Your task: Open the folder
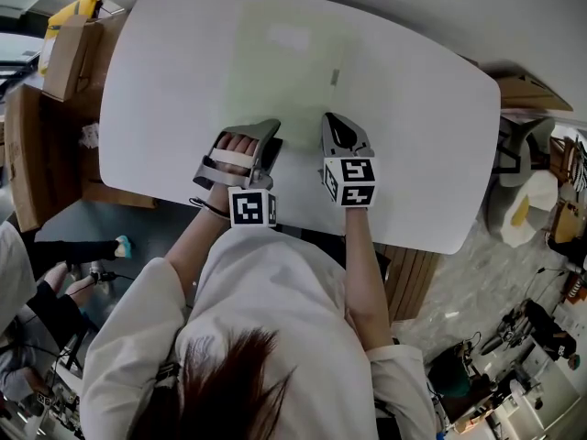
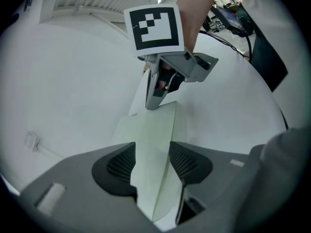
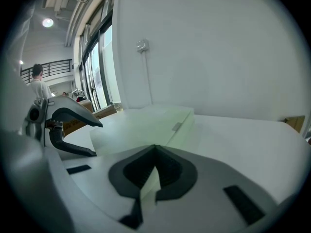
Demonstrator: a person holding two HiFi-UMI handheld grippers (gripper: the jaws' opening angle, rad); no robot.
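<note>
A: While the jaws of the left gripper [image 2: 152, 152] stand wide apart, the pale green edge of the folder [image 2: 156, 130] runs up between the pads. Neither pad looks pressed on it.

B: And the right gripper [image 3: 155, 154] is the opposite — jaws drawn almost together, nipping a thin pale sheet of that same folder at its near edge.

A: Let's count. Two grippers, a marker cube [image 1: 252, 207] on the left one and a second cube [image 1: 350, 181] on the right. One folder, one white table [image 1: 413, 154].

B: From the head view the folder lies flat around the middle of the table. Both grippers sit side by side at its near edge, close but apart.

A: The left gripper view adds something: the right gripper's tip is down at the folder's edge, with the forearm rising behind its cube.

B: Only the right gripper view catches the room — tall windows [image 3: 97, 72], a railing [image 3: 53, 67] and a person [image 3: 38, 81] standing far off. The cardboard boxes [image 1: 64, 53] beside the table's left end show in the head view alone.
</note>
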